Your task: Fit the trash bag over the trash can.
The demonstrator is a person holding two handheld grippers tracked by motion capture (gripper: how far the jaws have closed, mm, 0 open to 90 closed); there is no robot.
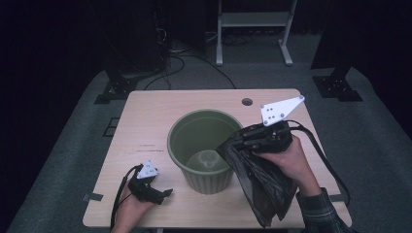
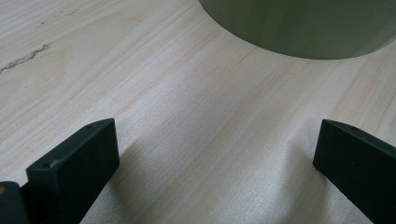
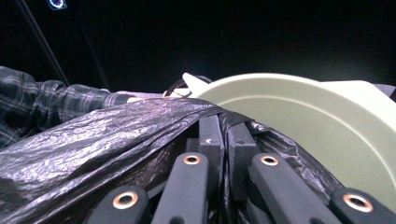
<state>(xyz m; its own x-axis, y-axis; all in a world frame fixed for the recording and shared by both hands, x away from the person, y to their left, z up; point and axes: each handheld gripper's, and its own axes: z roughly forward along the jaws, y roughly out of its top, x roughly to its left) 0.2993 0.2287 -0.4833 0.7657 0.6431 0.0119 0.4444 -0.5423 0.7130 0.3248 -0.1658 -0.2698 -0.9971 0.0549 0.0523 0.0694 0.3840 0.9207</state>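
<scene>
Plastic, black and crinkled, is what our right claw point(image 1: 239, 141) has clamped between its jaws: a bin bag point(image 1: 260, 187) that hangs from the grip down past the right hand point(image 1: 286, 160) toward the near edge of the table point(image 1: 145, 121). In the right gripper view we see the two jaws pressed together with the bag's point(image 3: 93, 140) film pinched and draped over them, and the pale green rim of the bin point(image 3: 327, 130) just beyond. We hold the claw at the bin's point(image 1: 204, 150) right rim, the bag's top touching it. The bin stands upright in the middle of the table. Our left claw point(image 1: 167, 192) rests low on the table near its front left, jaws wide apart with nothing between them; the left gripper view shows bare wood point(image 2: 196, 116) between them and the bin's base point(image 2: 303, 28) ahead.
</scene>
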